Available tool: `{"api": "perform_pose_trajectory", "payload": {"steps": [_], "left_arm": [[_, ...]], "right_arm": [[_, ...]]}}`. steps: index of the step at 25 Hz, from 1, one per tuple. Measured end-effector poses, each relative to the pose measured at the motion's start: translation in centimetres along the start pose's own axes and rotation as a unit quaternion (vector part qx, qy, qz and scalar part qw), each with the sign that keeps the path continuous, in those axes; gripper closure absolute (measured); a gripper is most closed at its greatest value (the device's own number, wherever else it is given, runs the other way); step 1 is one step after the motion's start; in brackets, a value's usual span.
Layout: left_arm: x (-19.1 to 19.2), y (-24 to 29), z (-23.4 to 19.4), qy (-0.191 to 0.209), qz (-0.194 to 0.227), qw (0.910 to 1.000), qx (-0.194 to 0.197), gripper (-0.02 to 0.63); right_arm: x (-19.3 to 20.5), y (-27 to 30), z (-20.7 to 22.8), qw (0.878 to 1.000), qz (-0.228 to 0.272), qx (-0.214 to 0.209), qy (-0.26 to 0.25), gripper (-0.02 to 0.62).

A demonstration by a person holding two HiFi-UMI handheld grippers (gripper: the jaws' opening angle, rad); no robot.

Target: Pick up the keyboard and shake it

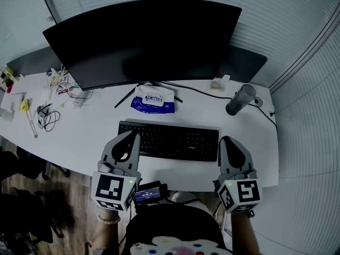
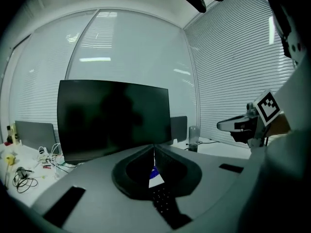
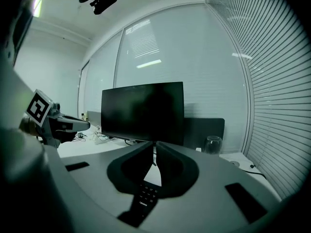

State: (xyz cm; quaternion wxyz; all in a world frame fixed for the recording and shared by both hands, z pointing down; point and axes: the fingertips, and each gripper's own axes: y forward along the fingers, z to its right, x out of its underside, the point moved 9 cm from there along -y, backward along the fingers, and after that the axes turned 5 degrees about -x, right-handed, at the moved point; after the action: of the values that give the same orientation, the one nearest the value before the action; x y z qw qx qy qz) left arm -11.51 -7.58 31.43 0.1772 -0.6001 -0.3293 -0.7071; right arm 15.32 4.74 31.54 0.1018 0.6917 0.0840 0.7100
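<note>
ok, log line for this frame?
left gripper: shut on keyboard left end | right gripper: shut on keyboard right end | monitor: dark

The left hand-held gripper [image 1: 134, 136] covers one end of the keyboard [image 1: 169, 140]

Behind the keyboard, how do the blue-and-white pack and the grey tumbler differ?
The blue-and-white pack lies flat; the grey tumbler stands upright. The pack sits in front of the monitor, behind the keyboard's left half; the tumbler stands beyond its right end. Both rest on the white desk, apart from the keyboard.
</note>
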Motion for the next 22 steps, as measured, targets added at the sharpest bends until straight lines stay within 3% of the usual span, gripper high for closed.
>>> {"api": "perform_pose_trajectory", "payload": {"steps": [9,13,16,22], "left_arm": [[-1.3,-0.7,1.3,-0.013,0.016,0.9997,0.017,0.586],[-1.1,-0.8,1.3,0.006,0.02,0.9996,0.018,0.586],[-1.3,-0.9,1.5,-0.008,0.015,0.9998,0.014,0.586],[-1.1,-0.8,1.7,0.001,0.014,0.9997,0.018,0.586]], "right_arm": [[-1.0,-0.9,0.1,1.0,0.02,-0.005,-0.006,0.552],[-1.0,-0.8,-0.1,1.0,0.017,-0.011,-0.008,0.552],[-0.6,-0.7,0.0,1.0,0.019,-0.017,-0.012,0.552],[-0.6,-0.6,-0.2,1.0,0.014,-0.019,-0.016,0.552]]}}
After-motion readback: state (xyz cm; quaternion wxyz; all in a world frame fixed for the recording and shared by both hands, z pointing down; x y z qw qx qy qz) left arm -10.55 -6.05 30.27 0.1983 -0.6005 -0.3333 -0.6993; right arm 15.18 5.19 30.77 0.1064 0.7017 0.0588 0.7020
